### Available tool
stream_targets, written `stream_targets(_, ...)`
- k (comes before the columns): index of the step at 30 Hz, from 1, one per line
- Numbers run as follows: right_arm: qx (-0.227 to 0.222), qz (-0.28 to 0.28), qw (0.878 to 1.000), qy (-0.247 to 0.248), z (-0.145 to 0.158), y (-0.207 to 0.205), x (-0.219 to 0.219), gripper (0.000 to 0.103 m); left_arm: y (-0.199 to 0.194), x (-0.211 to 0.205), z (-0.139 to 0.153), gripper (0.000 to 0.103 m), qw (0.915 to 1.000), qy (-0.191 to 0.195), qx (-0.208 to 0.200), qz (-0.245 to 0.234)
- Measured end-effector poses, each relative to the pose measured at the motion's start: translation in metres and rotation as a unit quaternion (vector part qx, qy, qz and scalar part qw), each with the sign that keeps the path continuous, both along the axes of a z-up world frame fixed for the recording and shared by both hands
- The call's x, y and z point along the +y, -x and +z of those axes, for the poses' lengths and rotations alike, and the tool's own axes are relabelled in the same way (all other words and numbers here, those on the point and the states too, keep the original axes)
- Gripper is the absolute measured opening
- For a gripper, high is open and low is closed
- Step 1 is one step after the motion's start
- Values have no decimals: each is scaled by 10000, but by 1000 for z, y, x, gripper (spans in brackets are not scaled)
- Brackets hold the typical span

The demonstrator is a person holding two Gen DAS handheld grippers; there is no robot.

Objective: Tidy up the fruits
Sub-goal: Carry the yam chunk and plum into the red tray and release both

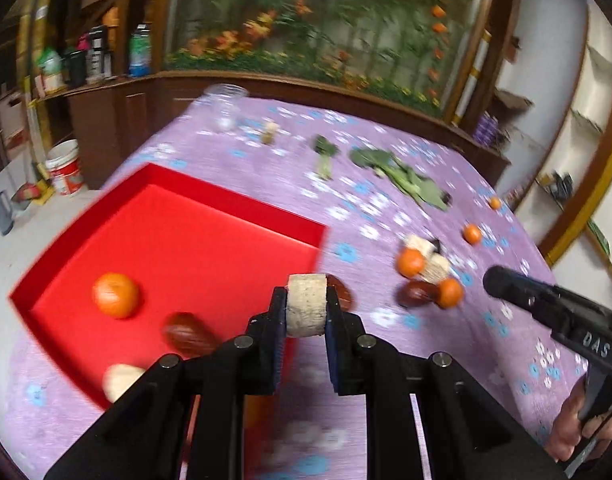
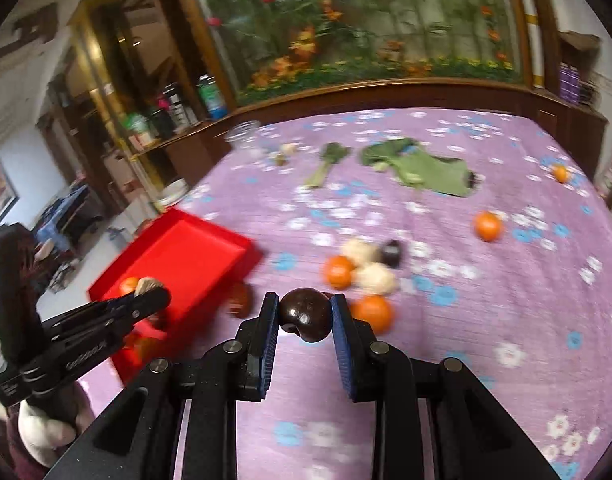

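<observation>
Holding a pale chunk (image 1: pixel 305 305) in my left gripper (image 1: pixel 306 312) and a dark fruit (image 2: pixel 306 314) in my right gripper (image 2: pixel 306 316), I see the red tray (image 1: pixel 233 208) lying ahead-left of both jaws, nearer the left.

"DAS" — on right gripper (image 1: pixel 496 280)

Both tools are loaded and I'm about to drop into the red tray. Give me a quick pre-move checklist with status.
1. Left tool gripping pale chunk: ok.
2. Right tool gripping dark fruit: ok.
3. Tray has free floor: ok.
4. Left tool over tray: not ok, at its near corner.
5. Right tool over tray: not ok, over the cloth.
6. Tools apart from each other: ok.
</observation>
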State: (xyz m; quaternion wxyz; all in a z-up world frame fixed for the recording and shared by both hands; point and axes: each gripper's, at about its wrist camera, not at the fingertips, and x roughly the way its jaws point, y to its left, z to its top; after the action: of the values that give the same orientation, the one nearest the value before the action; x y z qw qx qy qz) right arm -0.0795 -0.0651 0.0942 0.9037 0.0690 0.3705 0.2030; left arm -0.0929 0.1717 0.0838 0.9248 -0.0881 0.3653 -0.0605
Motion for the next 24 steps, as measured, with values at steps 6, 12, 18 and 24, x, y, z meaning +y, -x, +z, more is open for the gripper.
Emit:
stream_targets(6,122,639,9979,74,3,-12,69,29,0,65,-2,17,9973,137,-50,717)
stream_targets(12,202,1078,9935,306,-3,-26,130,29,-5,120,-17,17,9920,381,55,1201)
stream_targets(18,282,1281,9902,475,-12,-42,169,29,-13,151,-33,17,9882,558,194,1410)
stream_targets(24,486,1351,9877,627,-30,-60,194,29,-16,157,-42,17,9876,642,295,1399)
